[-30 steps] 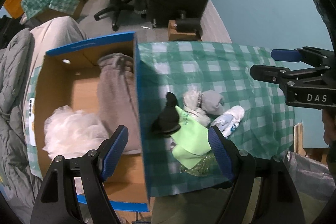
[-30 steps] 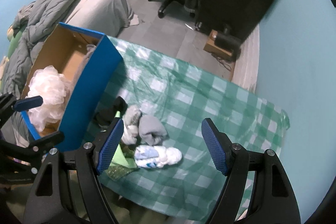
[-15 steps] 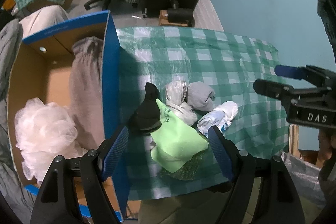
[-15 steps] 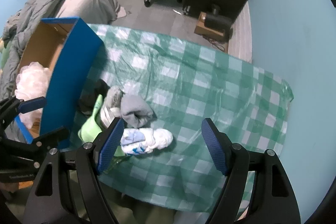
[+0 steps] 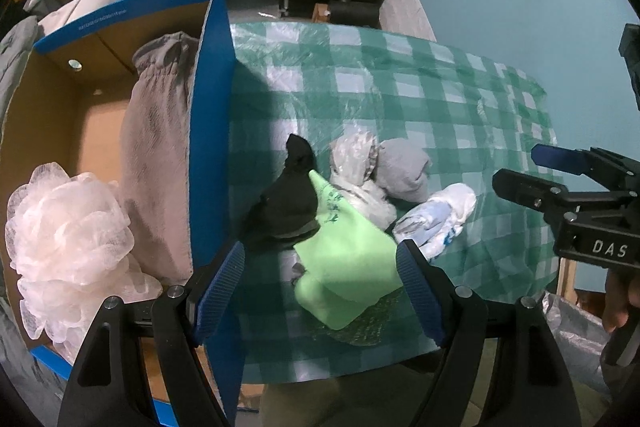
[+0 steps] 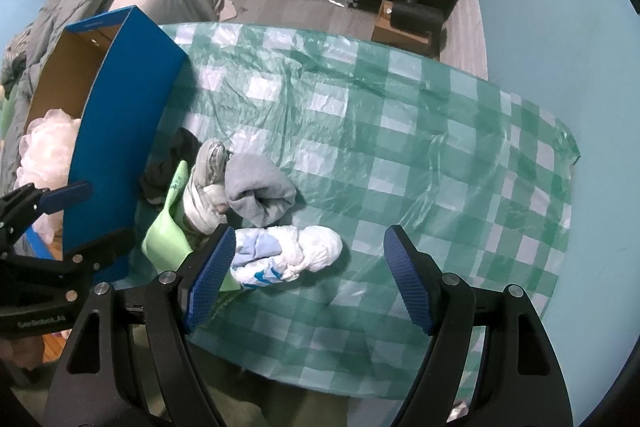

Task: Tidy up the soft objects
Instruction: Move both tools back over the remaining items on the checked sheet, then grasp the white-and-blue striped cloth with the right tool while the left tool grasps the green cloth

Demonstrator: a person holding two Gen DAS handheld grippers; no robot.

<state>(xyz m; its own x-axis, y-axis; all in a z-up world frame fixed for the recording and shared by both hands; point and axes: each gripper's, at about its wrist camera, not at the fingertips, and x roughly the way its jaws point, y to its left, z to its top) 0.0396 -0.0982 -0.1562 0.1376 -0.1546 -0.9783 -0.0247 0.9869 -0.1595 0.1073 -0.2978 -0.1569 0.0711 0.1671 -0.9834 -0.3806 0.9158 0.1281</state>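
A small heap of soft things lay on the green-and-white checked cloth [image 6: 400,131], close beside the blue wall of a cardboard box [image 5: 210,131]. Nearest the box was a black sock [image 5: 288,203], crumpled and partly under a light green cloth [image 5: 348,259] that bore faint dark marks near its pointed end. Against these leaned a whitish-grey bundle [image 6: 206,183] and a rolled grey sock [image 6: 260,193]. A white bundle with blue patches [image 6: 288,253], knotted at one end, lay just in front of the grey sock.

Inside the box a pale mesh bath puff [image 5: 68,247] sat in the near corner, touching a long beige-grey garment [image 5: 156,163] with a gathered band, which lay along the blue wall.

The left gripper [image 5: 320,291] pointed down over the green cloth with its jaws wide apart and nothing between the pads. The right gripper [image 6: 308,275] hung above the white bundle, jaws likewise spread and not touching it.

Under the green cloth a darker, glittery patch showed at the cloth's near edge, too covered to name. The left finger of the right gripper hid one end of the white bundle. The box's near end was cut off behind the left gripper's body. The marks on the green cloth could not be read, and the far room was dim and warped by the lens.
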